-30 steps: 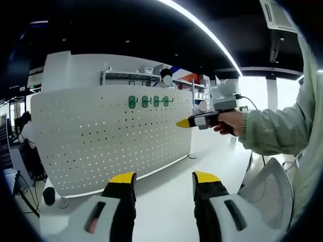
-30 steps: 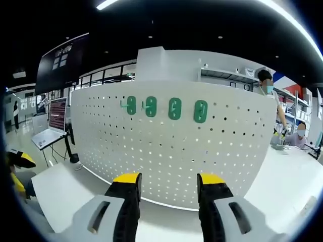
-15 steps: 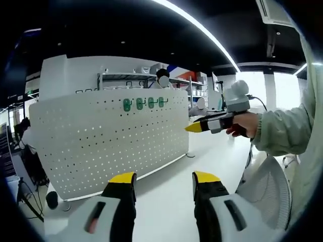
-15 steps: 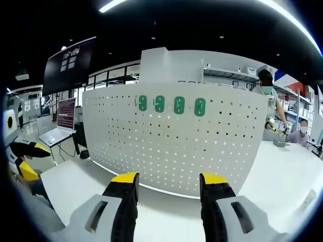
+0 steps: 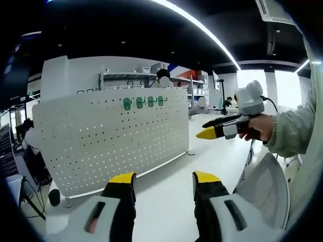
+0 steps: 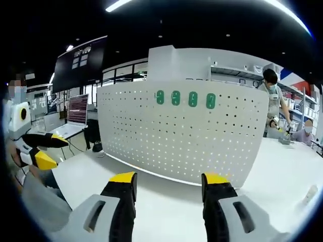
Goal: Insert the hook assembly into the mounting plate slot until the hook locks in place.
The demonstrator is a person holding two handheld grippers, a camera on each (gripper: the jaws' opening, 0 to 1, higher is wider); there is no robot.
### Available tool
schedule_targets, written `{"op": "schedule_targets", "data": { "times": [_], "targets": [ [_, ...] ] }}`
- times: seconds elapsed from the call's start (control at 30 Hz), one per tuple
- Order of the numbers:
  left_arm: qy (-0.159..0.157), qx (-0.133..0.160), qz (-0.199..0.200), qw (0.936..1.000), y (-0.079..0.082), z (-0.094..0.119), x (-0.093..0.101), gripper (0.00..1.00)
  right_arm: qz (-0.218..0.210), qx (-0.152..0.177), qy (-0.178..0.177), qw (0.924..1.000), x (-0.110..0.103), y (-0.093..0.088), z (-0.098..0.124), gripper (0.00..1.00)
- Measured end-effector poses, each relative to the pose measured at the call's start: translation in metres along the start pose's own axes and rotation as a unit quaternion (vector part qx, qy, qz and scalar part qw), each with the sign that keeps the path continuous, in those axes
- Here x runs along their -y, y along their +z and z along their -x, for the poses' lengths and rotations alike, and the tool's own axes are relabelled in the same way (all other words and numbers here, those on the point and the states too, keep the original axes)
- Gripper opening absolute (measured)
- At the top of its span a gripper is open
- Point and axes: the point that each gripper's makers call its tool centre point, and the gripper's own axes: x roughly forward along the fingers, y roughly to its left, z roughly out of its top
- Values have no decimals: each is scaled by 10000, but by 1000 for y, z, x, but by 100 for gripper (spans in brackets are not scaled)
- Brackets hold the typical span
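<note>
Backed off from the white pegboard (image 6: 181, 131) since a second ago, both grippers, the board now smaller in each view. Left gripper (image 5: 164, 180) released, jaws apart, empty above the white table (image 5: 166, 186). Right gripper (image 6: 170, 180) likewise spread, grasping nothing. Four green hooks (image 6: 184, 99) seated in a row near the pegboard's top edge, well apart from both grippers.

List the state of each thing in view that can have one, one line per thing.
Left hand-held gripper: open, holding nothing.
Right hand-held gripper: open, holding nothing.
Pegboard: upright on the white table.
Four green hooks: mounted in a row near the pegboard's top edge.
Laptop: open, screen lit.
</note>
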Motion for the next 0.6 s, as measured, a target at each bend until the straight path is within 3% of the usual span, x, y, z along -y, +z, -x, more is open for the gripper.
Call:
{"op": "schedule_targets", "data": {
  "times": [0.6],
  "targets": [
    [302,39,25,9995,-2,9,-3,47,-9,69,351,9994,-32,-9,42,53]
  ]
}}
